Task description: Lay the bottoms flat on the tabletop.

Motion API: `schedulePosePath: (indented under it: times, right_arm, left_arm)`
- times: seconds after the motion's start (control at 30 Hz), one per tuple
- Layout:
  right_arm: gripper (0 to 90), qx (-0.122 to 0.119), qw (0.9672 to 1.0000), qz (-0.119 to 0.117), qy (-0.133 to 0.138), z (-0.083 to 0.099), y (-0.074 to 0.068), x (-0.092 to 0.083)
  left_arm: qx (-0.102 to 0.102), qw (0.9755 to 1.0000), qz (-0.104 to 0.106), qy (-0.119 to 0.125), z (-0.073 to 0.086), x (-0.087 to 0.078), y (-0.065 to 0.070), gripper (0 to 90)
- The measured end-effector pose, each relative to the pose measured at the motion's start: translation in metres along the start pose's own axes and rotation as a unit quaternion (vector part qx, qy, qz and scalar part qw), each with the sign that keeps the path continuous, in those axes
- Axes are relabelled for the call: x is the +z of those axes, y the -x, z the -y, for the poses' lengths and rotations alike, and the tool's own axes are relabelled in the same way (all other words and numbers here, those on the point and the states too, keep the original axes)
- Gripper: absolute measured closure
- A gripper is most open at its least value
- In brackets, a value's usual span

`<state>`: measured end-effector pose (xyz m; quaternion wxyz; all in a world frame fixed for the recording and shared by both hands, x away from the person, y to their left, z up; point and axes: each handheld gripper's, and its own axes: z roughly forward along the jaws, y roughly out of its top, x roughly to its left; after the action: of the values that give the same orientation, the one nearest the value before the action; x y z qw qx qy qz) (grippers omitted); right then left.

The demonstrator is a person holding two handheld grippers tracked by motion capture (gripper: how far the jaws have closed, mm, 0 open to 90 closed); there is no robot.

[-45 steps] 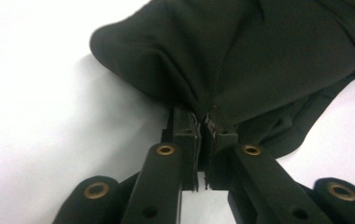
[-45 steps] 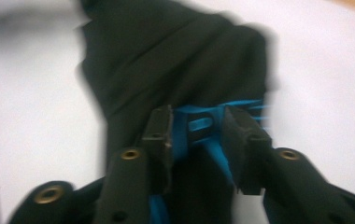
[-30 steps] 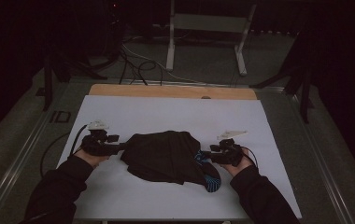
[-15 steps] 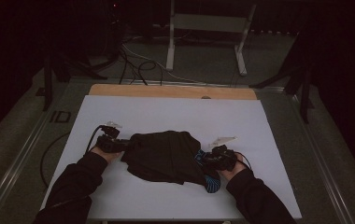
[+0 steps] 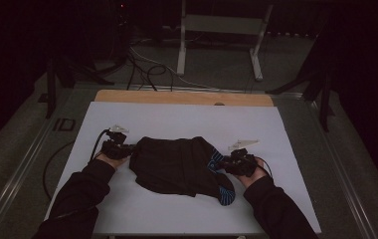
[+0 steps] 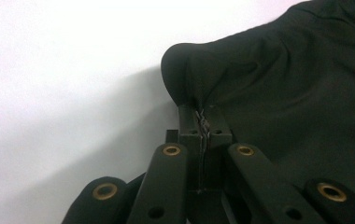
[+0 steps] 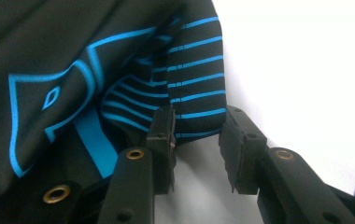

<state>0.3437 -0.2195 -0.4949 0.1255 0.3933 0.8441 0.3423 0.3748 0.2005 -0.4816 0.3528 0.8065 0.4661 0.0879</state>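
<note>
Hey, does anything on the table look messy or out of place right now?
Yes. The black garment lies bunched and crooked on the white table, and its blue-striped cuff is folded askew at one edge. Nothing looks spilled or damaged.

Dim lab, floor cables (image 5: 142,67) (tangled), metal stand (image 5: 217,30)

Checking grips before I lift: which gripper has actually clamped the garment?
The left gripper: its jaws pinch the black garment. The right gripper stands open around the striped cuff.
</note>
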Motion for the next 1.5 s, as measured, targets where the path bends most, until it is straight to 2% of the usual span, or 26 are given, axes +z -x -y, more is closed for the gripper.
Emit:
schedulePosePath:
  times: [0.07,0.13,0.17,0.2,0.37,0.47,0.63,0.7,0.73,0.77,0.83,0.87,0.93,1.1,1.13,1.2,1.3,1.37,1.4,1.43,1.47,1.5]
  right_arm:
    - [66.8,0.0,0.9998,0.012,0.013,-0.005,0.005,-0.006]
    - [66.9,0.003,0.9998,0.012,0.017,-0.007,0.007,-0.008]
    - [66.9,0.01,0.9993,0.019,0.03,-0.013,0.012,-0.012]
    - [66.9,0.008,0.9993,0.019,0.032,-0.016,0.015,-0.012]
    - [66.9,0.008,0.9988,0.029,0.039,-0.031,0.024,-0.012]
    - [67.0,0.005,0.9981,0.04,0.046,-0.048,0.031,-0.01]
    - [67.0,0.009,0.9974,0.034,0.063,-0.063,0.044,-0.013]
    - [66.9,0.014,0.9968,0.031,0.072,-0.072,0.056,-0.014]
    - [66.9,0.014,0.9968,0.031,0.072,-0.072,0.056,-0.014]
    - [66.9,0.018,0.9968,0.03,0.073,-0.077,0.065,-0.014]
    - [66.9,0.025,0.9964,0.03,0.075,-0.078,0.068,-0.013]
    - [66.8,0.032,0.9967,0.027,0.069,-0.082,0.074,-0.01]
    - [66.9,0.031,0.9968,0.028,0.068,-0.082,0.075,-0.009]
    - [66.7,0.029,0.9976,0.033,0.053,-0.085,0.079,0.005]
    - [66.6,0.028,0.9974,0.043,0.05,-0.086,0.081,0.011]
    - [66.6,0.026,0.9972,0.053,0.047,-0.088,0.082,0.016]
    - [66.6,0.028,0.9968,0.054,0.052,-0.09,0.083,0.019]
    - [65.4,0.026,0.9971,0.055,0.046,-0.092,0.084,0.022]
    - [60.4,0.031,0.9969,0.06,0.04,-0.092,0.085,0.025]
    - [60.4,0.031,0.9969,0.06,0.04,-0.092,0.085,0.025]
    - [48.3,0.04,0.9965,0.065,0.035,-0.09,0.085,0.026]
    - [48.3,0.04,0.9965,0.065,0.035,-0.09,0.085,0.026]
  left_arm:
    - [0.0,1.0,0.001,0.002,-0.001,-0.001,0.0,89.8]
    - [0.007,1.0,-0.005,0.003,-0.004,-0.002,0.0,89.9]
    - [0.008,0.9999,-0.005,0.005,-0.006,-0.002,0.0,89.8]
    - [0.016,0.9998,-0.011,0.008,-0.01,-0.003,0.002,89.8]
    - [0.021,0.9994,-0.017,0.022,-0.022,-0.004,0.002,89.9]
    - [0.026,0.9985,-0.031,0.036,-0.036,-0.006,0.001,89.8]
    - [0.026,0.9972,-0.046,0.053,-0.048,-0.01,-0.003,89.8]
    - [0.027,0.9957,-0.062,0.063,-0.056,-0.009,-0.007,89.8]
    - [0.027,0.9957,-0.062,0.063,-0.056,-0.009,-0.007,89.8]
    - [0.024,0.9949,-0.067,0.071,-0.062,-0.007,-0.01,89.8]
    - [0.026,0.9943,-0.074,0.072,-0.064,-0.005,-0.01,89.8]
    - [0.031,0.9933,-0.084,0.074,-0.068,-0.002,-0.01,89.7]
    - [0.03,0.9921,-0.093,0.079,-0.073,0.002,-0.012,89.7]
    - [0.013,0.9905,-0.111,0.081,-0.082,0.015,-0.018,89.6]
    - [0.011,0.99,-0.114,0.082,-0.084,0.02,-0.018,89.5]
    - [0.011,0.9906,-0.11,0.081,-0.085,0.025,-0.016,89.4]
    - [0.017,0.9903,-0.113,0.079,-0.085,0.029,-0.014,89.4]
    - [0.013,0.9917,-0.103,0.076,-0.084,0.033,-0.013,89.2]
    - [0.01,0.9951,-0.077,0.062,-0.082,0.038,-0.014,84.1]
    - [0.01,0.9951,-0.077,0.062,-0.082,0.038,-0.014,75.3]
    - [0.009,0.9959,-0.068,0.058,-0.078,0.04,-0.014,62.8]
    - [0.009,0.9959,-0.068,0.058,-0.078,0.04,-0.014,51.3]
